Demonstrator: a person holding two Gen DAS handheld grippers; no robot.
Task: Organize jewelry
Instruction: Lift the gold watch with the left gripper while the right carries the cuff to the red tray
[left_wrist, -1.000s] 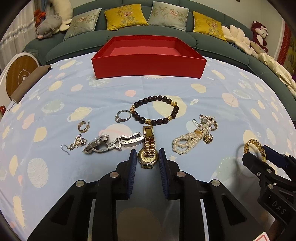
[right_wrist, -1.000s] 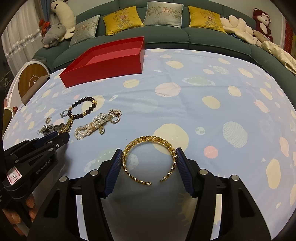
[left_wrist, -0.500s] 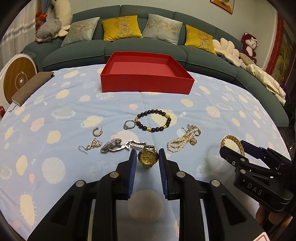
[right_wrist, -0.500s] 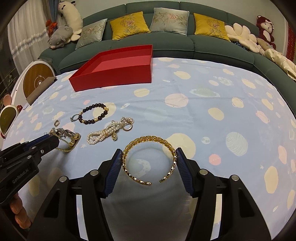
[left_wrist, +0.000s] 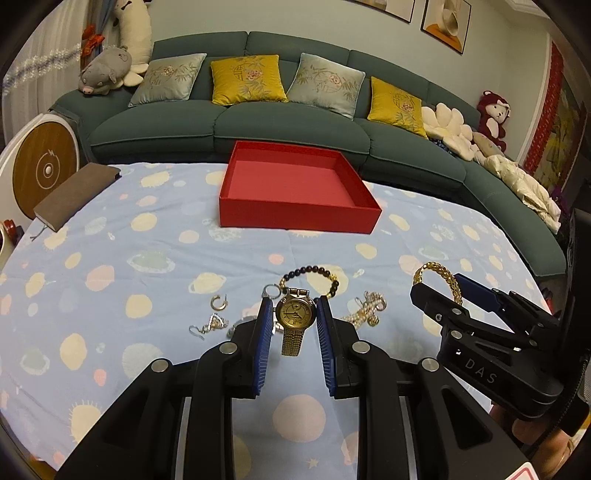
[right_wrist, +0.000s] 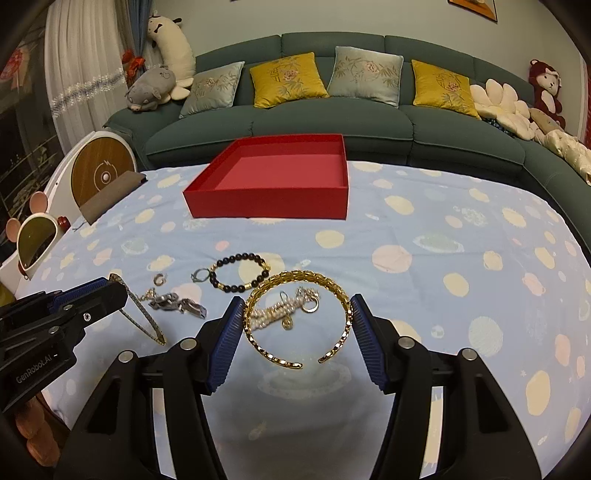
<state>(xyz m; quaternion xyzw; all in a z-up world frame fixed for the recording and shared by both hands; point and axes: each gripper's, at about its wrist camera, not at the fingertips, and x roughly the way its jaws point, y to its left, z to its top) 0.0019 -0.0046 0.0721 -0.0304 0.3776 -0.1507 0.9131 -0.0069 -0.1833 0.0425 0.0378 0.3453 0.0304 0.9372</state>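
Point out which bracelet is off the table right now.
The gold open cuff bracelet, clamped in the right gripper. The dark beaded bracelet and pearl bracelet lie on the cloth.

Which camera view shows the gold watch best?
The left wrist view: the gold watch faces the camera, dial clear, between the left gripper's pads. The right wrist view shows only its band hanging edge-on.

In the left wrist view the silver watch (left_wrist: 242, 325) lies mostly hidden behind the left tool (left_wrist: 293, 319). The pearl string (right_wrist: 275, 314) is partly covered by the gold bangle (right_wrist: 295, 317). The small earring (left_wrist: 208, 325) is too small to read.
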